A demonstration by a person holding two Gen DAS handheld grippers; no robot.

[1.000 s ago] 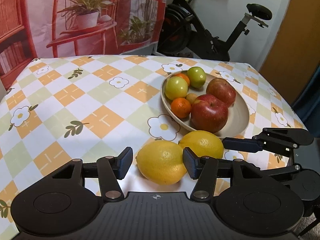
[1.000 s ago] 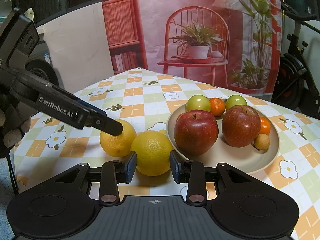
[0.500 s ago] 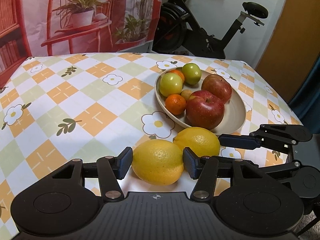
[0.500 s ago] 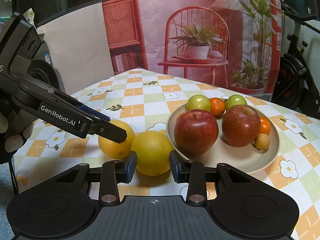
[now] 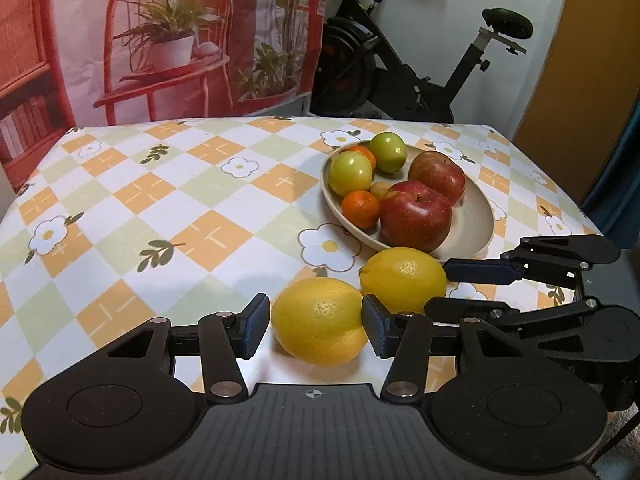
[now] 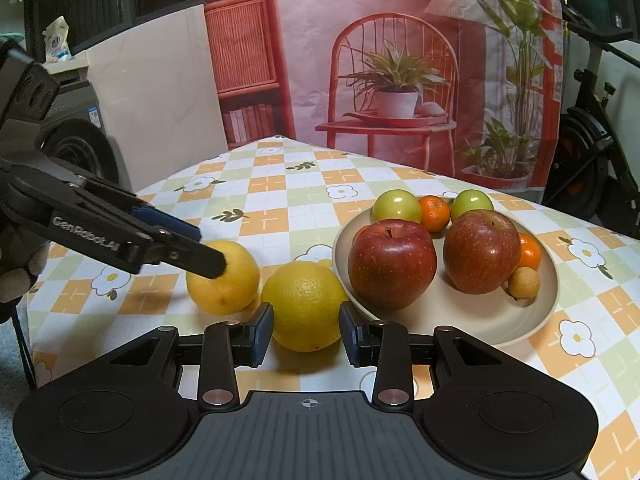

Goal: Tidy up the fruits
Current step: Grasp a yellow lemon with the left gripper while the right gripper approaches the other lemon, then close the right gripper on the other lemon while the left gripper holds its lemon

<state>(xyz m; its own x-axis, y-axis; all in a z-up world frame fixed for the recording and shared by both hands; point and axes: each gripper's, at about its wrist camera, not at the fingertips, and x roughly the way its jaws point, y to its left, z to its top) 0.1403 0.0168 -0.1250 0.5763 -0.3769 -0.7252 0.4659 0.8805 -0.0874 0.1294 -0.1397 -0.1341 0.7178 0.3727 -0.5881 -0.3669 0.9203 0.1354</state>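
Fingers of the left gripper (image 5: 316, 330) are closing around one lemon (image 5: 320, 320) on the checked tablecloth (image 5: 160, 200); the right pad touches its skin, the left pad stands just off it. The right gripper (image 6: 306, 330), angled down toward the table, pinches a second lemon (image 6: 304, 304) between both pads, beside the first and against the beige bowl (image 6: 480, 320). That bowl holds two red apples (image 6: 392, 262), two green fruits, mandarins and a small brown fruit.
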